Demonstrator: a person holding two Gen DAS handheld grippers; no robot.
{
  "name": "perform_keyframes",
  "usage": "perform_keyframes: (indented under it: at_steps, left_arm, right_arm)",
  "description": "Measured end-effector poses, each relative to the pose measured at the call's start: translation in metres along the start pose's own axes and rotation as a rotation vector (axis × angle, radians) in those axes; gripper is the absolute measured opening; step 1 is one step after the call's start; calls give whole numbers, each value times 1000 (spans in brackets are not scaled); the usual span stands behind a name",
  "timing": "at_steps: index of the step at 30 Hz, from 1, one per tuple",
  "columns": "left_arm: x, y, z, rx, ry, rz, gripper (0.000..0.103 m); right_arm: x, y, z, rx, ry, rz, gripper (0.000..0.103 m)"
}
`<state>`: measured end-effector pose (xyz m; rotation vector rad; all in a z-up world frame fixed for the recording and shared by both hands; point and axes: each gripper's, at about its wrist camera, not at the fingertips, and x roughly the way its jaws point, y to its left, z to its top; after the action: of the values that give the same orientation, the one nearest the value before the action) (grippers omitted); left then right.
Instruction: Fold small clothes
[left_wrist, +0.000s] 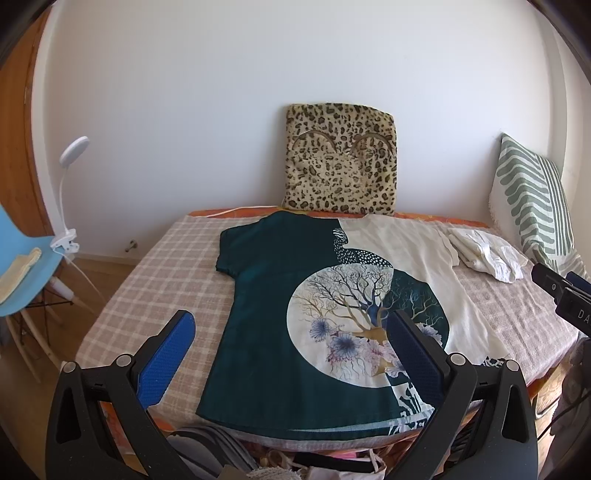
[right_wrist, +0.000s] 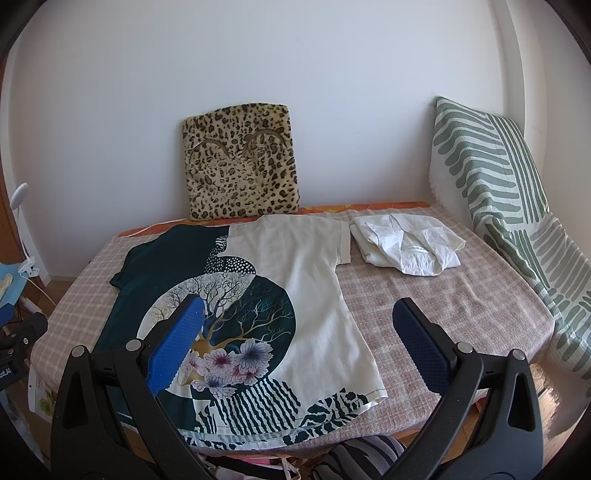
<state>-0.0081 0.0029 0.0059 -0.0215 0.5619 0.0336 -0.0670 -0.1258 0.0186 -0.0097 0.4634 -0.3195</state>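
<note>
A dark green and cream T-shirt (left_wrist: 273, 314) with a tree and flower print lies flat on the checked table, hem toward me; it also shows in the right wrist view (right_wrist: 314, 280). My left gripper (left_wrist: 291, 339) is open and empty, held above the shirt's lower left part. My right gripper (right_wrist: 297, 325) is open and empty above the shirt's lower right part. A folded white garment (right_wrist: 406, 243) lies at the back right; it also shows in the left wrist view (left_wrist: 487, 254).
A leopard-print cushion (left_wrist: 340, 158) leans on the wall behind the checked table (left_wrist: 159, 266). A green striped pillow (right_wrist: 491, 184) stands at the right. A blue chair (left_wrist: 26, 266) with a white clip lamp (left_wrist: 68, 192) is at the left.
</note>
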Motion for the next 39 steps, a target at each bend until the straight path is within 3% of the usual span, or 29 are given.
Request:
perform_keyframes:
  at_steps: [39]
  left_arm:
    - [4, 5, -7, -30, 17, 6, 103]
  right_arm:
    - [4, 5, -2, -4, 1, 11, 103]
